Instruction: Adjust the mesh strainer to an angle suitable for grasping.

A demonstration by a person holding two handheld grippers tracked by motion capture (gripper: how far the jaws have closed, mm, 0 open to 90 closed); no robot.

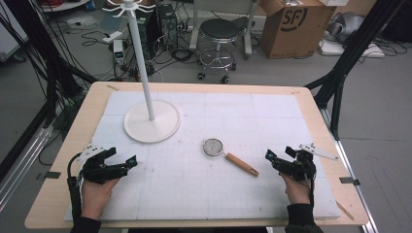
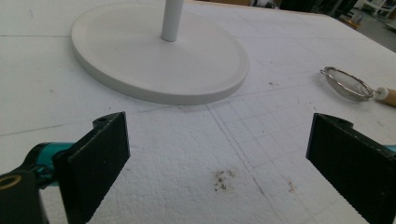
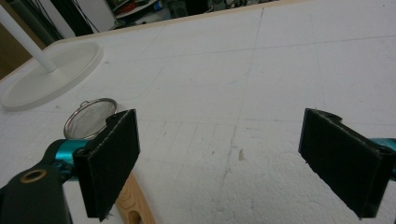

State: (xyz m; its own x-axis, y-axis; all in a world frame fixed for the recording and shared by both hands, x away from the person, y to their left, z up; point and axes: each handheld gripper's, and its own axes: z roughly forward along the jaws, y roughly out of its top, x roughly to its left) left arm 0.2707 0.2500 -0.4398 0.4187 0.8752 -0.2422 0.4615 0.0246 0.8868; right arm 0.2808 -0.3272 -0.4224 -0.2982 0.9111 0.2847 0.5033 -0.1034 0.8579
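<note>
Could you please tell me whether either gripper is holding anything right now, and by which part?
Nothing is held: the left gripper and right gripper both have open jaws; the strainer lies untouched.

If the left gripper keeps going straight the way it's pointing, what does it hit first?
Probably the round base of the white stand: it lies straight ahead of the open left gripper, with bare foam mat before it. The strainer sits off to the side.

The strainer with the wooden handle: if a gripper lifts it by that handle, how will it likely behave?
The strainer looks light: a thin mesh bowl and a slim wooden handle, so it should lift stiffly. Held at the handle's far end, the bowl may droop or swing. The handle looks rounded, so it might twist between flat jaws. The mesh probably dents if squeezed.
</note>
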